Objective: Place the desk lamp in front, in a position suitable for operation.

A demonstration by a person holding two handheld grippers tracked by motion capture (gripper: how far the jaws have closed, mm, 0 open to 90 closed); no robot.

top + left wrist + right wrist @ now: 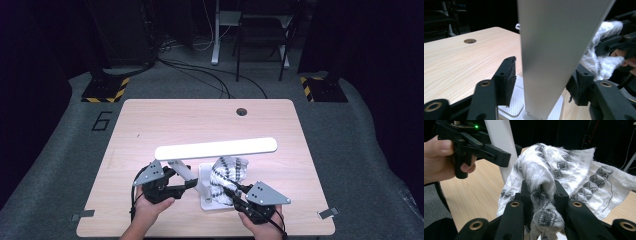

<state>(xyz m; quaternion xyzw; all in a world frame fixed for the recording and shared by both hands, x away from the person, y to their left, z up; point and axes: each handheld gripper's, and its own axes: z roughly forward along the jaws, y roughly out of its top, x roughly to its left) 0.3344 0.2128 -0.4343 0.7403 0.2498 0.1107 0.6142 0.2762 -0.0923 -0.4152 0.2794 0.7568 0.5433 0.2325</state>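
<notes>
High view first, and working from the left: the left gripper (192, 183) sits at the near-left of the counter (150, 120), reaching in at the white lamp (216, 148). That lamp's base plate lies near the front edge, with the light bar stretched across above both grippers. Left gripper view puts the pale lamp post (549, 60) right between the two black jaws, with a gap showing beside the left pad (507, 80), so the jaws are spread around the post and not pressing it on that side; the right pad sits close against the post's edge, and contact there I cannot tell. One lamp, one post, one hole in the counter (242, 111) at the far edge.

Moving right, one patterned white-and-grey cloth (227, 177) is bunched just beside the post, on the base plate. The right gripper (235, 192) comes in from the near-right and meets it. Right gripper view shows the jaws drawn in tight on a rolled fold of the cloth (544, 195), fabric bulging out between the pads, the rest draped onto the counter beyond. Two grippers, one in each hand.
</notes>
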